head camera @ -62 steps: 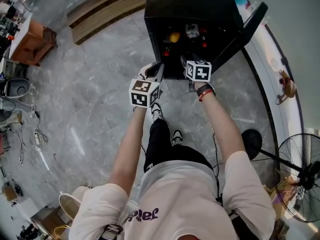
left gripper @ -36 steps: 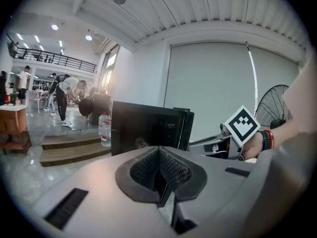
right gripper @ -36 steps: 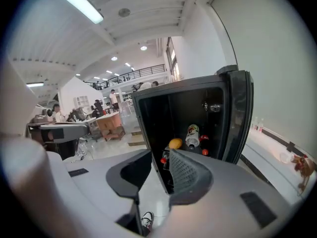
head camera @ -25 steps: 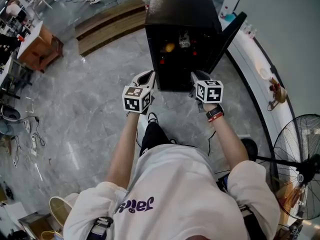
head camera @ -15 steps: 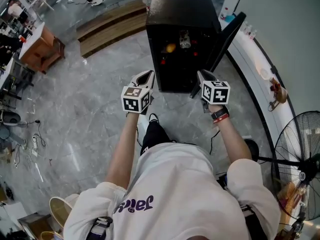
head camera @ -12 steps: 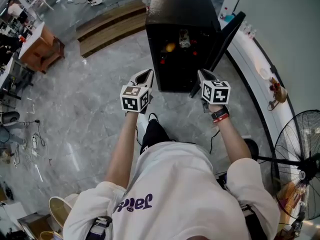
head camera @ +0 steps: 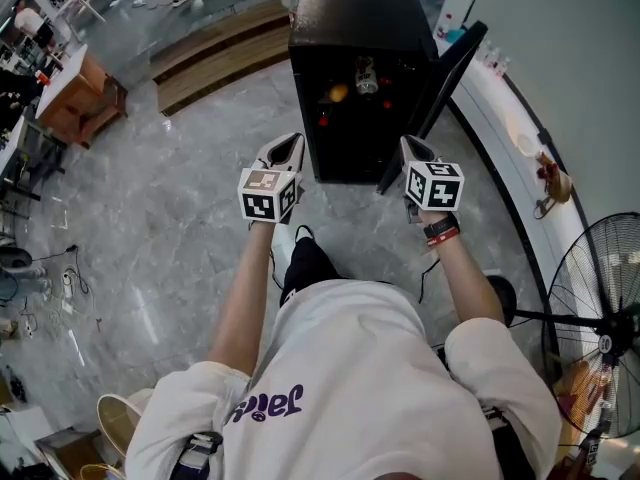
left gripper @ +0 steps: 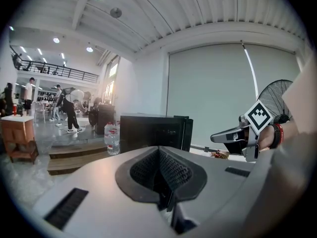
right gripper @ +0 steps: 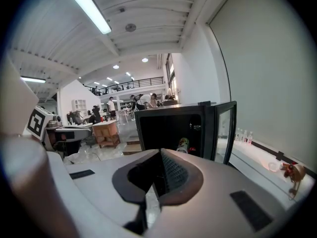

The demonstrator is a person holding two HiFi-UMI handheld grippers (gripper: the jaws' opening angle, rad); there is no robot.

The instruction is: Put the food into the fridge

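Note:
A small black fridge (head camera: 360, 28) stands on the floor with its door (head camera: 442, 76) swung open to the right. Inside it sit an orange fruit (head camera: 338, 93), a can (head camera: 366, 73) and small red items (head camera: 323, 120); the can (right gripper: 183, 145) also shows in the right gripper view. My left gripper (head camera: 288, 146) hangs shut and empty before the fridge's left front corner. My right gripper (head camera: 415, 148) is near the door's lower edge; its jaws have just been closing with nothing between them, and they now meet. Both grippers are outside the fridge.
A standing fan (head camera: 600, 318) is at the right. A white ledge (head camera: 520, 138) runs along the wall behind the door. Wooden steps (head camera: 210, 38) and a wooden cabinet (head camera: 70, 93) lie to the left. Water bottles (left gripper: 113, 138) stand beside the fridge (left gripper: 148, 130).
Both grippers have drawn back from the fridge opening and risen a little. The right one has drifted right, toward the door's edge.

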